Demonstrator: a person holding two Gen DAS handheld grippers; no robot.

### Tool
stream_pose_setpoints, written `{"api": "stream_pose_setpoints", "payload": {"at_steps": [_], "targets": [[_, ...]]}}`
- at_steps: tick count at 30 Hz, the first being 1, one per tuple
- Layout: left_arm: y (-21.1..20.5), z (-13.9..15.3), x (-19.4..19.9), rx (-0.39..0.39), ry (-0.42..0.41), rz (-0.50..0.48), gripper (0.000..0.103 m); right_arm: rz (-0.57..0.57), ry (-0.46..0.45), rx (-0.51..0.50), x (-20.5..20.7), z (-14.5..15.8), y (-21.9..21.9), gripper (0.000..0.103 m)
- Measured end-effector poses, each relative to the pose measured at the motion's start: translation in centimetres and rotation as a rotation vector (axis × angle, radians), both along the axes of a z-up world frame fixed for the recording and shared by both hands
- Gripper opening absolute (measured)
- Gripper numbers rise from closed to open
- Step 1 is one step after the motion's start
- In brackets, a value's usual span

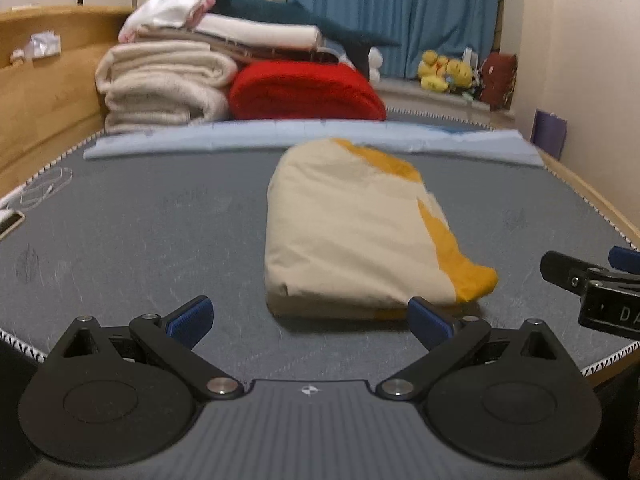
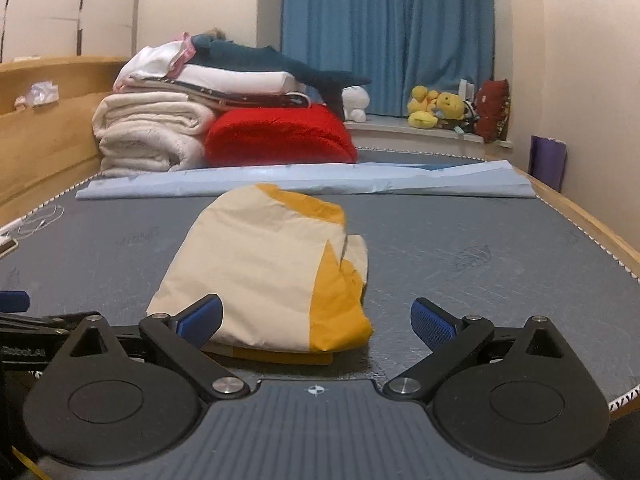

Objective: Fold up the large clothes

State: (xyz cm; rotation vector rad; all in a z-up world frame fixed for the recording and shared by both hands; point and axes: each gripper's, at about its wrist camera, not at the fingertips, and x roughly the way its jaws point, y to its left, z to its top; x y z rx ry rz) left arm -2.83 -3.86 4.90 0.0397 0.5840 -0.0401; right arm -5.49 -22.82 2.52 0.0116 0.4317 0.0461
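Wide-spread left gripper (image 1: 310,318) before folded cream-and-yellow garment (image 1: 352,236) on mattress (image 1: 140,232)

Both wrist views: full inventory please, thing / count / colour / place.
folded garment: 1, cream and yellow, middle of mattress
mattress: 1, grey, fills foreground
sheet: 1, light blue, flat across mattress behind garment
blanket: 1, red, folded, far end
towels: 1 stack, cream, left of blanket
stacked clothes: several, white, pink, dark teal, on top of towels and blanket
curtain: 1, blue, back wall
plush toys: several, yellow, sill right of curtain
cushion: 1, dark red, right of toys
bed frame: wood, left side
cable: white, mattress left edge
left claw: open, empty
right claw: open, empty
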Motion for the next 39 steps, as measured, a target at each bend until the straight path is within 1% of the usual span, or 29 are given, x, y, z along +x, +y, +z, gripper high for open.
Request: {"api": "stream_pose_setpoints", "payload": {"at_steps": [7,11,19,25,39], "targets": [[-0.4,-0.6,0.5,0.003,0.015,-0.001,0.103,0.045,0.013,-0.019,0.2,-0.4,1.7,0.1],[-0.6,-0.8,0.6,0.02,0.012,0.008,0.103,0.054,0.015,-0.025,0.4,-0.5,2.2,0.1],[-1.0,-1.4,1.1,0.024,0.031,0.011,0.103,0.057,0.023,-0.009,0.7,-0.5,2.2,0.1],[-1.1,-1.7,1.4,0.026,0.038,0.016,0.103,0.059,0.015,-0.031,0.9,-0.6,2.4,0.1],[-1.3,-2.1,1.6,0.021,0.059,0.02,0.103,0.08,0.018,-0.034,1.0,-0.6,2.5,0.1]]}}
